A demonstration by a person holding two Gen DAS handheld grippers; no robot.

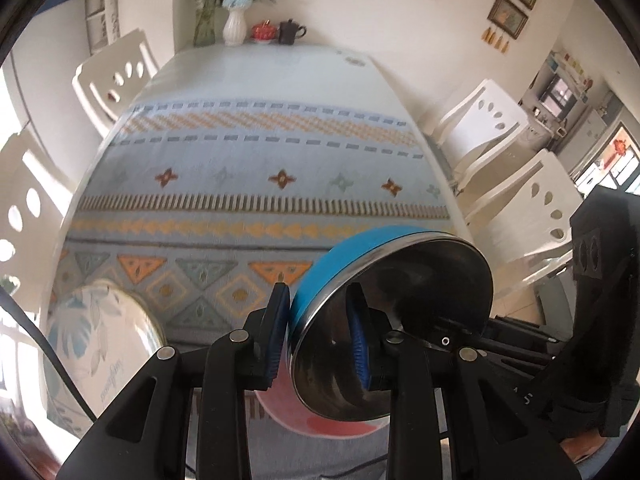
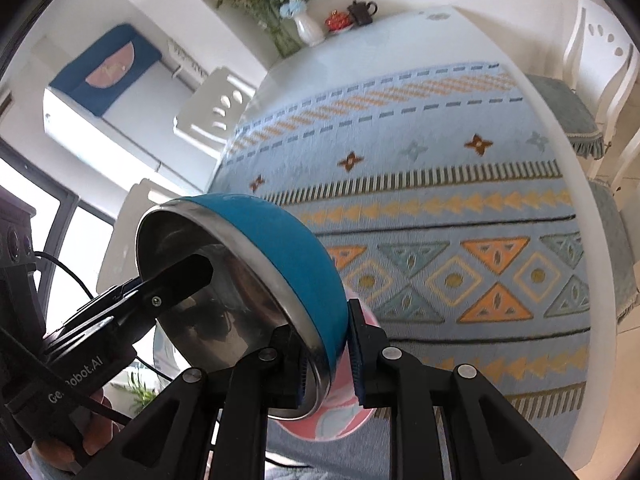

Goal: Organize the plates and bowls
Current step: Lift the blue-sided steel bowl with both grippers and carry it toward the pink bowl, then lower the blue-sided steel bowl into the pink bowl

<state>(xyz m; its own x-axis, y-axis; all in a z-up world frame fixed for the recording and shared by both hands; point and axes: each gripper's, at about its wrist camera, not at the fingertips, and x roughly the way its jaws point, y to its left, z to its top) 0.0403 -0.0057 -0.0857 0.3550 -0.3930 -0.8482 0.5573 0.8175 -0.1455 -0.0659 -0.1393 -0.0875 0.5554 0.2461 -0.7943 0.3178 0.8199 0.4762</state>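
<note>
A bowl [image 1: 340,268], blue outside and steel inside, is tilted on its side above the patterned tablecloth [image 1: 260,200], held by both grippers. My left gripper [image 1: 316,304] is shut on its rim, one pad on the blue wall and one inside. In the right wrist view, my right gripper [image 2: 330,348] is shut on the opposite part of the same bowl [image 2: 288,248]. Below the bowl a pink plate [image 1: 332,428] [image 2: 340,420] lies at the near table edge. A floral plate [image 1: 100,340] sits at the lower left.
At the table's far end stand a white vase with flowers [image 1: 234,28], a red dish [image 1: 264,32] and a dark teapot [image 1: 290,32]. White chairs [image 1: 492,120] flank both long sides. A cable [image 1: 52,352] crosses the floral plate.
</note>
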